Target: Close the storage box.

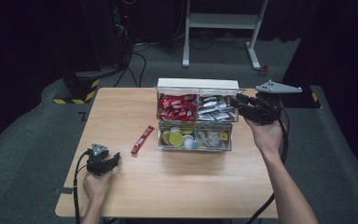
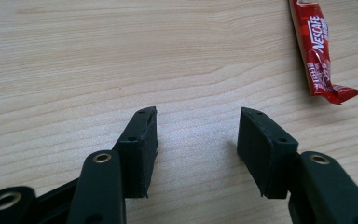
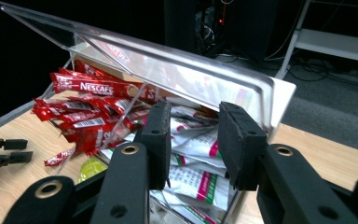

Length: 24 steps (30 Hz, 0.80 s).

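Nescafé stick sachet [image 2: 318,49] | light, crinkly, slippery; pinch mid-length | just beyond left gripper [image 2: 198,135], jaws apart, empty

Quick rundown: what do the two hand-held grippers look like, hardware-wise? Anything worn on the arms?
Both are matte black. The left hand-held gripper and right hand-held gripper each carry a grey three-cornered plate on top and trail a black cable. Each has two blocky black jaws with flat dark pads, small screw holes, and brass-coloured rivets at the linkage pivots. No lettering is legible on them. The forearms are bare: no sleeves or gloves visible.
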Available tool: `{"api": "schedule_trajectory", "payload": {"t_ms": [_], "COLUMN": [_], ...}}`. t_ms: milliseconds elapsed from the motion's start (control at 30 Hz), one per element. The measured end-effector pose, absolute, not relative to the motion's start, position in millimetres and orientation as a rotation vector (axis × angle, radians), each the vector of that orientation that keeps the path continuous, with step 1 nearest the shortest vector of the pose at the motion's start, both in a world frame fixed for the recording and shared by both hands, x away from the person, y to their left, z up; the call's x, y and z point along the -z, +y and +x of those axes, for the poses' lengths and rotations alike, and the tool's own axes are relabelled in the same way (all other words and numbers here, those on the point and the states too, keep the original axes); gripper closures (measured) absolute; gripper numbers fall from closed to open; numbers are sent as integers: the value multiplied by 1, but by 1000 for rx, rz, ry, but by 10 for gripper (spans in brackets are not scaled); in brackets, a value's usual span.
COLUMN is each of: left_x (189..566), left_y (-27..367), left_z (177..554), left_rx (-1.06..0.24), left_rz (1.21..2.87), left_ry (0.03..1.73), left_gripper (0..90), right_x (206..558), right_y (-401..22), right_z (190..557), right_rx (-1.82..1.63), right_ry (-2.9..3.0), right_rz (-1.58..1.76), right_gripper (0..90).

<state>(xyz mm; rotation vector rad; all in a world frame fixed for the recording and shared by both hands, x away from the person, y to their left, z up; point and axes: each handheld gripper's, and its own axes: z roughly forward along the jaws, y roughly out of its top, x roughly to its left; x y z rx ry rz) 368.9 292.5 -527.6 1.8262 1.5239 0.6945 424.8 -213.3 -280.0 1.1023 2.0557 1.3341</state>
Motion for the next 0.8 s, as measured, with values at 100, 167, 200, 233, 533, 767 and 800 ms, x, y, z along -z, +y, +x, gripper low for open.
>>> {"api": "schedule_trajectory", "payload": {"t_ms": [100, 167, 200, 233, 533, 767, 800], "left_x": [528, 528, 528, 528, 528, 528, 528], "left_y": [292, 292, 292, 292, 292, 292, 292], "left_z": [369, 369, 369, 369, 369, 369, 369], "left_rx": [-693, -693, -693, -693, -688, -688, -684], "left_rz": [1821, 1825, 1826, 1823, 1821, 1822, 1823], "left_ry": [1527, 1526, 1525, 1525, 1524, 1525, 1525], "left_gripper": [472, 465, 464, 463, 436, 433, 433], "right_x": [283, 284, 284, 284, 270, 253, 252], "right_y": [-218, -222, -224, -227, -248, -255, -254], "right_z": [423, 422, 422, 421, 417, 422, 423], "right_rx": [-1332, -1327, -1324, -1324, -1306, -1286, -1283], "right_ry": [2048, 2044, 2039, 2034, 1952, 1903, 1903], "right_rz": [1114, 1121, 1127, 1131, 1168, 1183, 1180], "right_gripper": [642, 643, 645, 649, 673, 681, 682]}}
